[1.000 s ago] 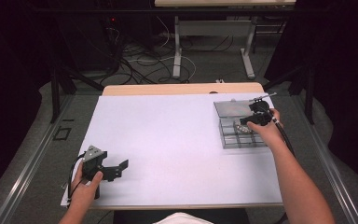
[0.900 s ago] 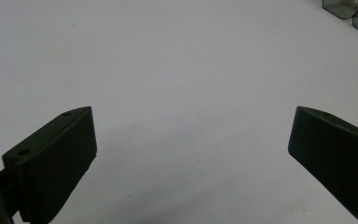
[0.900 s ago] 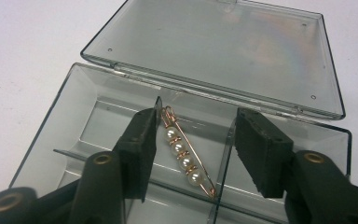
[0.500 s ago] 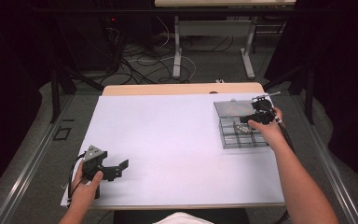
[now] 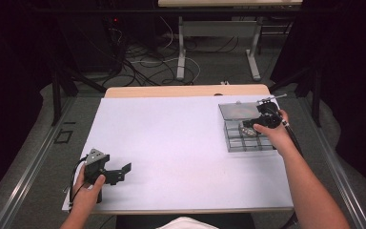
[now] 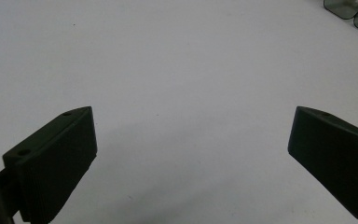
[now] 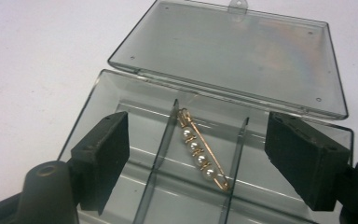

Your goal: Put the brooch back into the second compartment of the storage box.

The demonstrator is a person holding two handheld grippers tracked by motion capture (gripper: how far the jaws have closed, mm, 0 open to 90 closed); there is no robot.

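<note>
Now pearl pin point(image 7: 202, 155) lies diagonal in box point(image 7: 121, 95) middle compartment; right hand-held gripper point(image 7: 196, 161) jaws just opened, apart, straddling it.

A slim gold pin set with four small white pearls point(image 7: 202, 156) lies slantwise in the middle compartment of a clear grey plastic box point(image 7: 121, 100), its hinged lid flung open.

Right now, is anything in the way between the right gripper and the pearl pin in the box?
Nothing visible is. The right gripper has just been opening and its jaws stand apart above the pin, not touching it. The pin lies in the middle compartment of the box, whose lid is flipped back, out of the way.
</note>
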